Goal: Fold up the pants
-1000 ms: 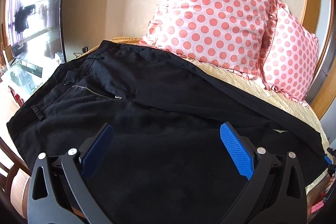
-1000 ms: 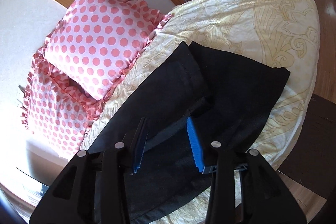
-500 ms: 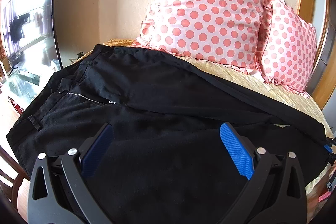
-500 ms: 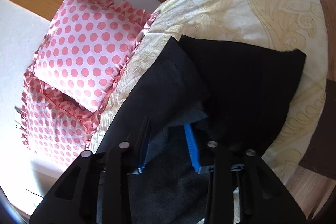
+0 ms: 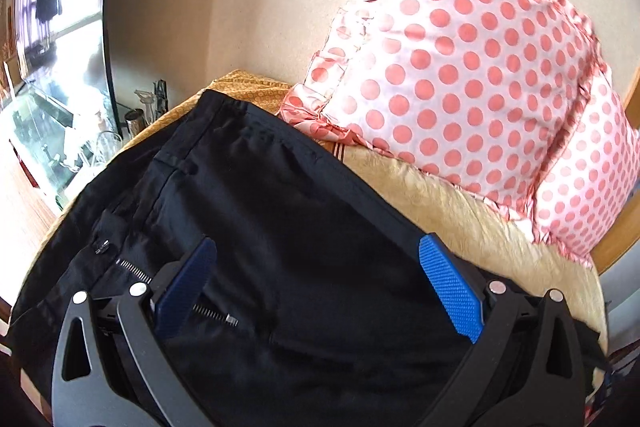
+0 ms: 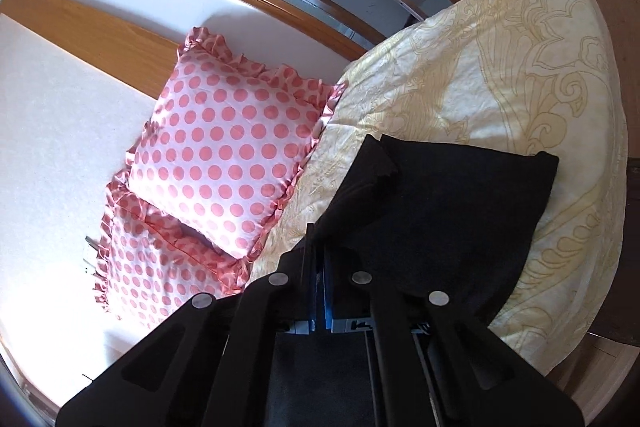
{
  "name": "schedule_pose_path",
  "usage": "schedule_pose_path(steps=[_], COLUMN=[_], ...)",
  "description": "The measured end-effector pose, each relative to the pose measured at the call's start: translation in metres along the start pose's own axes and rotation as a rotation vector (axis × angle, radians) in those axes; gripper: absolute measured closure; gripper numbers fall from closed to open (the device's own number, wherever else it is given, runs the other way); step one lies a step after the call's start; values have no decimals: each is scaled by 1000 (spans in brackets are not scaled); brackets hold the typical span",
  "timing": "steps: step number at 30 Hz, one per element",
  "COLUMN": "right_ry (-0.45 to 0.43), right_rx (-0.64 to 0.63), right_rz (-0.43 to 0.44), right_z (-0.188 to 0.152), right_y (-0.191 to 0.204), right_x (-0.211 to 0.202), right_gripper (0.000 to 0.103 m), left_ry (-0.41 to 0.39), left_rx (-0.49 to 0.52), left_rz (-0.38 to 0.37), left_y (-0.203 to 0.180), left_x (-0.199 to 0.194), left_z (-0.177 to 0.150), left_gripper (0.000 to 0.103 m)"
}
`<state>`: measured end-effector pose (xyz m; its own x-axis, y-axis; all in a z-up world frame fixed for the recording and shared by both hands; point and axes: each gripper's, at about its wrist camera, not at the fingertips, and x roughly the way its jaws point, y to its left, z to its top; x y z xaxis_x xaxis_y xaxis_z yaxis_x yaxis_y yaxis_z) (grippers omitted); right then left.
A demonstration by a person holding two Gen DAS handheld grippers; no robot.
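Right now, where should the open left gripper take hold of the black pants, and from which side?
Probably the waistband edge of the black pants, approached from beyond the waist end, toward the legs. The pants lie flat on the bed; the hem offers a firm edge. The left gripper hangs open near the zipper; the right gripper is shut on leg fabric.

The pants (image 5: 280, 227) lie on the bed (image 6: 500, 87), waistband left, leg ends (image 6: 460, 187) right. Two pillows (image 5: 460, 67) stand side by side at the far edge, behind them.
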<state>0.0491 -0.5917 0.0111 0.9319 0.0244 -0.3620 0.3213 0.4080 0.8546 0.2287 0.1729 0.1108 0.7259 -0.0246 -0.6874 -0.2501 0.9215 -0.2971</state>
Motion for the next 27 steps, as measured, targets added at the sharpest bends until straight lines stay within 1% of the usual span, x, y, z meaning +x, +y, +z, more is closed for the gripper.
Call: schedule_pose_path(steps=[3, 4, 5, 7, 8, 9, 10, 13, 15, 16, 18, 19, 20, 22, 25, 27], right_ry=[12, 16, 19, 27, 30, 33, 39, 34, 26, 23, 21, 22, 22, 24, 26, 25], right_rx=[15, 15, 14, 10, 6, 1, -6, -57, -86, -94, -112, -116, -117, -119, -116, -116], right_rz=[-17, -26, -36, -52, -58, -64, -72, -94, -98, -97, -100, -99, -95, -84, -61, -43], right_z=[-1, -2, -3, -4, -4, -3, -3, -3, -4, -3, -2, -2, -1, 1, 6, 9], right_y=[-8, -9, -11, -14, -15, -15, -14, -8, -3, -1, 2, 3, 3, 5, 7, 10], right_x=[5, 7, 10, 13, 14, 16, 16, 17, 16, 16, 18, 18, 18, 19, 19, 17], right_gripper=[100, 100, 100, 100, 100, 100, 100, 100, 100, 100, 100, 100, 100, 100, 100, 100], left_ry=[89, 135, 161, 228, 248, 265, 277, 311, 328, 325, 310, 309, 300, 265, 218, 173], left_rx=[-92, -108, -112, -124, -131, -147, -169, -231, -243, -245, -272, -301, -341, -365, -345, -323], left_rz=[-56, -47, -29, 47, 76, 116, 140, 167, 201, 222, 255, 226, 190, 147, 112, 70], left_y=[2, 2, 2, 4, 6, 10, 15, 26, 29, 30, 36, 42, 49, 56, 62, 66], left_x=[48, 68, 82, 118, 130, 145, 154, 179, 188, 189, 184, 181, 175, 165, 132, 97], left_z=[41, 54, 62, 78, 83, 88, 92, 100, 103, 104, 105, 104, 101, 98, 89, 82], left_gripper=[3, 7, 15, 19, 23, 26, 27, 29, 36, 45, 75, 93, 95, 97, 99, 100])
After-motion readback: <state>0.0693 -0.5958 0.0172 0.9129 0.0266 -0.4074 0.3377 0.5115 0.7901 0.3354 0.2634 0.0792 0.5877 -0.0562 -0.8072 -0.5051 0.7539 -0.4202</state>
